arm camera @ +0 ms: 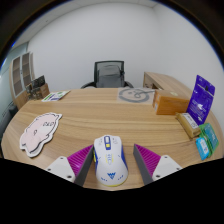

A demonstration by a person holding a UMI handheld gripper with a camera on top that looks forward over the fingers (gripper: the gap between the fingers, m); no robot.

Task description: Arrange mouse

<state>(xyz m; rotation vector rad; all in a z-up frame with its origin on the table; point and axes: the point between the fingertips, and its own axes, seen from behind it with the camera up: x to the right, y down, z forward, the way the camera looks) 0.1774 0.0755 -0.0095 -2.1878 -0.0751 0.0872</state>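
Note:
A white mouse (pixel 110 160) with blue and yellow trim lies on the wooden table (pixel 100 115), between my gripper's (pixel 113 160) two fingers. The pink pads (pixel 80 160) stand at either side of it, close to its flanks, with a slight gap showing. The mouse rests on the table. The gripper is open.
A white cat-shaped mat (pixel 40 132) lies on the table ahead to the left. An orange box (pixel 172 102), a purple box (pixel 204 95) and a teal packet (pixel 207 140) stand to the right. A round coil (pixel 135 95) lies farther back. An office chair (pixel 112 72) stands beyond the table.

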